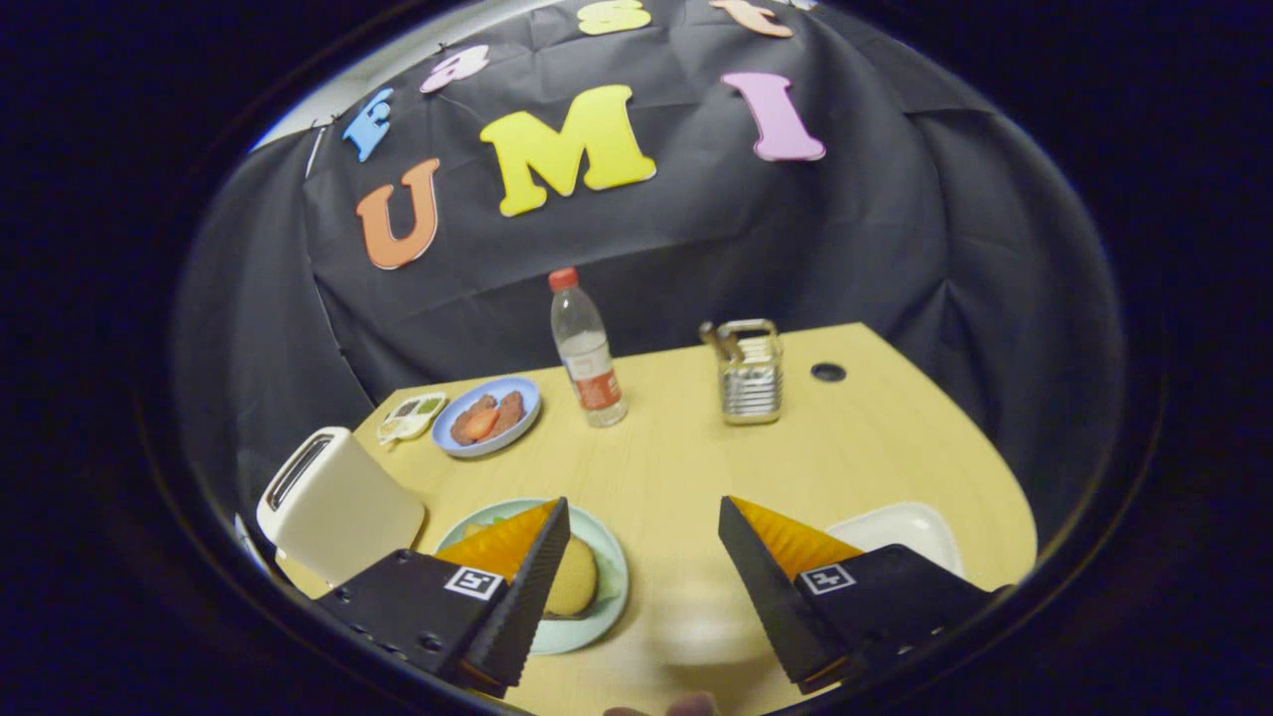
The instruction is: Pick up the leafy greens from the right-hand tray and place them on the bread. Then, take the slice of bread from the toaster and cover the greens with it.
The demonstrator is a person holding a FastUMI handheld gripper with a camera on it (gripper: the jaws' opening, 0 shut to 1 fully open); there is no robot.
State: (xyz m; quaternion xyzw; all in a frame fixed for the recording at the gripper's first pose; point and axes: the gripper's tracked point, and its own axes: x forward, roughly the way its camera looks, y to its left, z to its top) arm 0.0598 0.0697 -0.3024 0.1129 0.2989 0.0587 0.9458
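Above the near edge of the table (686, 467), the gripper (644, 517) hangs with its fingers spread wide and nothing between them. Under the left finger sits the plate (597, 557) with the bread (575, 579) on it, a rim of greens (609, 587) showing at the bread's side, so the greens look already placed and a slice seems to cover them; whether it is the toaster's slice I cannot tell. The toaster (333, 502) stands just left of the plate, its slot looking empty. The tray (900, 527) lies beyond the right finger, with no greens visible on its bare part.

If the top slice is set, the step in hand is to check that it sits square. Should it need a nudge, bring the fingers down astride the bread, close gently, and shift it without dragging the greens out. Stay well clear of the bottle (587, 350) and the rack (749, 373) further back.
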